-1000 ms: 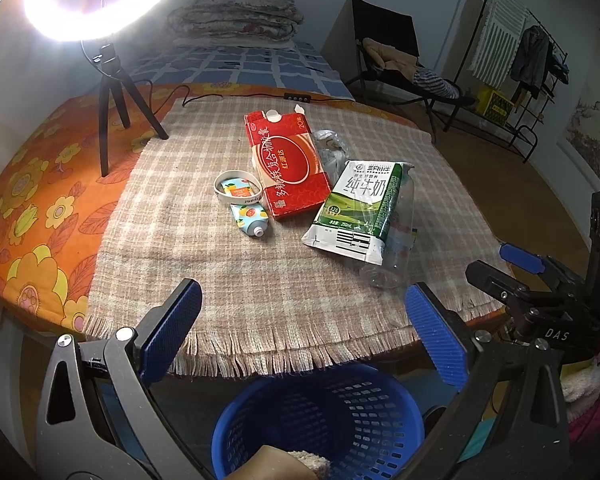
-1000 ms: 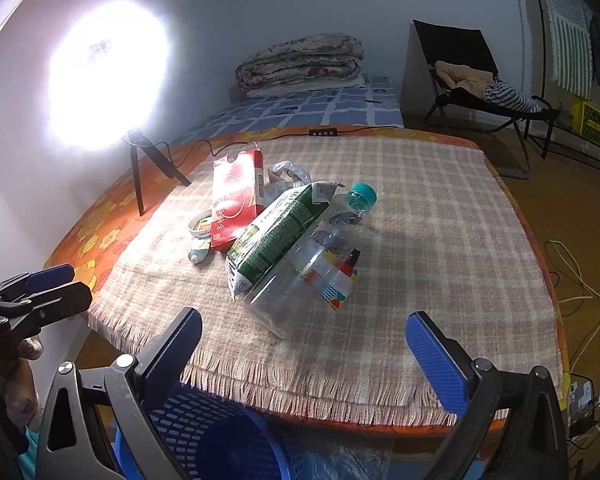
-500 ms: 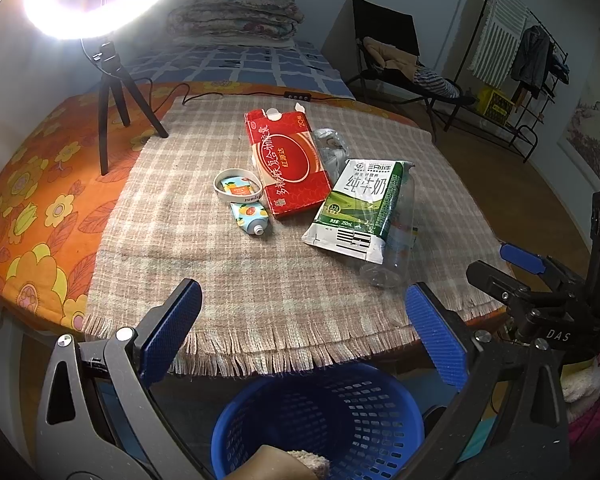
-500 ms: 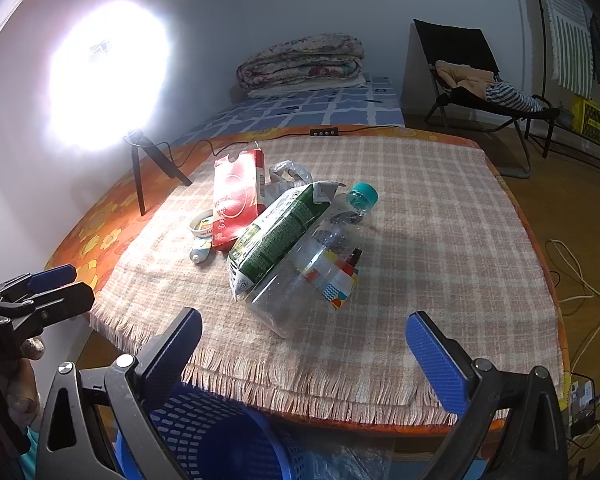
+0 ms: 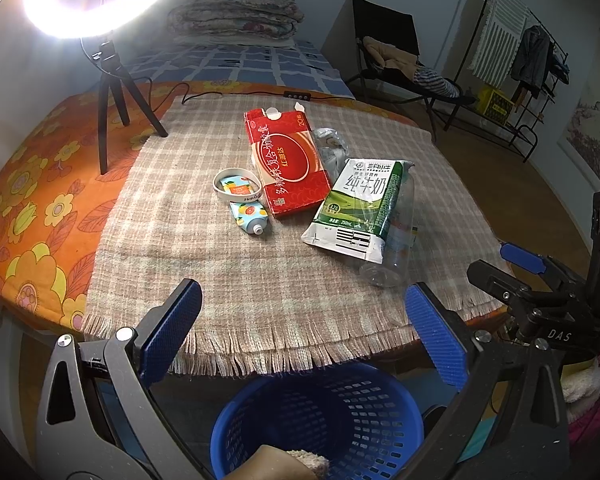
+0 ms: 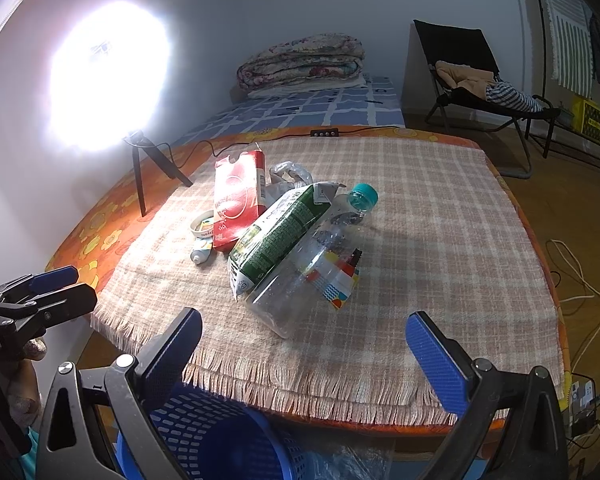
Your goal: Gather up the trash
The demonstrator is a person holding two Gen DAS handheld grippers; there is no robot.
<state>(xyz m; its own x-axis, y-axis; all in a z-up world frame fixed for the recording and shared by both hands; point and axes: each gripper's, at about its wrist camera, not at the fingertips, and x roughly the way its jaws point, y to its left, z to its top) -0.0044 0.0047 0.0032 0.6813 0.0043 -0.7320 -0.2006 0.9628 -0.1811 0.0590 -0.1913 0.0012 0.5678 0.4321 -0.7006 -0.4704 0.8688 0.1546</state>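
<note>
Trash: clear bottle point(image 6: 308, 264) ahead of right gripper point(image 6: 304, 350), under milk carton point(image 6: 278, 232). Both grippers wide open, empty. Risk: round bottle rolls, carton slides off. Left gripper point(image 5: 302, 328) above basket point(image 5: 320, 412).

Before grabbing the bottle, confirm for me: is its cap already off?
No. In the right wrist view the clear plastic bottle lies on its side with its teal cap on the neck.

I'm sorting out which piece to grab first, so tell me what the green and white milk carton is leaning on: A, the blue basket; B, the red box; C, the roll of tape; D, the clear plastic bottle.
D: the green and white milk carton lies tilted along the clear plastic bottle, overlapping its side, apart from the red box.
</note>
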